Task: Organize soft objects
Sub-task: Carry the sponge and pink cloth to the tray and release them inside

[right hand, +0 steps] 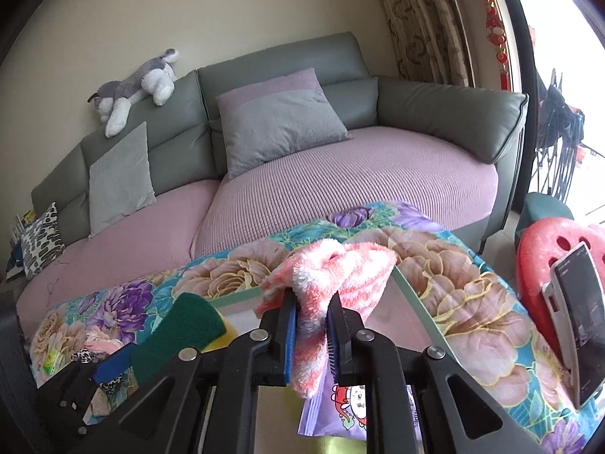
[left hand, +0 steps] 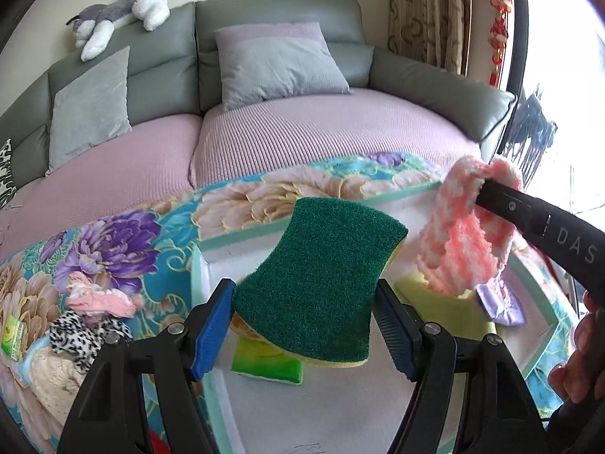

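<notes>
My left gripper [left hand: 302, 325] is shut on a green-topped yellow sponge [left hand: 317, 283], its blue pads pressing both long edges. The sponge hangs tilted over a white box with a mint-green rim [left hand: 242, 234]. My right gripper [right hand: 312, 325] is shut on a fluffy pink-and-white cloth [right hand: 340, 268], which drapes over the fingers above the box's right side. The left wrist view shows that cloth [left hand: 461, 242] dangling from the right gripper [left hand: 487, 193]. In the box lie a green packet [left hand: 264, 367], a yellow sponge [left hand: 435, 302] and a purple packet [left hand: 503, 302].
The box sits on a floral blanket [left hand: 113, 234]. Left of it lie a pink fluffy piece [left hand: 102, 299], a leopard-print scrunchie [left hand: 87, 336] and a small green packet [left hand: 13, 336]. Behind is a sofa [right hand: 359, 174] with cushions. A red stool [right hand: 540, 261] with a phone [right hand: 578, 321] stands right.
</notes>
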Demonstrator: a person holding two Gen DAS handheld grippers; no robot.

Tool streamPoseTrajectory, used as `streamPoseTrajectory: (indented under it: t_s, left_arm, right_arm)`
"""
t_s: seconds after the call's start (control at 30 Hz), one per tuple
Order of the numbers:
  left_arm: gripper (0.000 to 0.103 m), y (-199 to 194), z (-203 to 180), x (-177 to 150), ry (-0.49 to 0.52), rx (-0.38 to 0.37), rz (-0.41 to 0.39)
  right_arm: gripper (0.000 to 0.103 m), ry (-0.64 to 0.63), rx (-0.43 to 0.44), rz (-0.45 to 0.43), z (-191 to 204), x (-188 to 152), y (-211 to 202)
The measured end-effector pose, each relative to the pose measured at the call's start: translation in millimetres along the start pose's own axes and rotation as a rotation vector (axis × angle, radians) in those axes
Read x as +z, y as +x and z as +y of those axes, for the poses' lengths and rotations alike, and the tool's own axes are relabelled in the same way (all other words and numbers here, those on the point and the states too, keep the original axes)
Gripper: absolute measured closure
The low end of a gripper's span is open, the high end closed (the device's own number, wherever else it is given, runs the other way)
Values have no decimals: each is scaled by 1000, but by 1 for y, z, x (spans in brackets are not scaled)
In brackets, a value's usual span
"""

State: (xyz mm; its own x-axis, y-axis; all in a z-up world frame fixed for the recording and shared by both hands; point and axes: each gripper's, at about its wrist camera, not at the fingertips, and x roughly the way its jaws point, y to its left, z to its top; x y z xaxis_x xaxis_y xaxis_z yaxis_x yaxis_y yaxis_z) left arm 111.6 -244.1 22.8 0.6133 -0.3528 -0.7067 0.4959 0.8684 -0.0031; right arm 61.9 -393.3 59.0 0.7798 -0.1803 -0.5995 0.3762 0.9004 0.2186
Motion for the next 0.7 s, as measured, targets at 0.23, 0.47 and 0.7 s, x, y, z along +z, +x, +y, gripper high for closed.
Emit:
streamPoseTrajectory:
  t_s: [0.23,0.47,0.7]
  left_arm:
    - [28,2,-6,-2,27,16,16]
    - [28,2,-8,-2,51,24,24]
    - [23,1,-9,-1,72,38,41]
  right_arm:
    - [87,-1,-63,104,-3,-7,15]
    - [87,-4,-92,186,-5,-14,28]
    - [80,-24,-137,218,-5,-14,28]
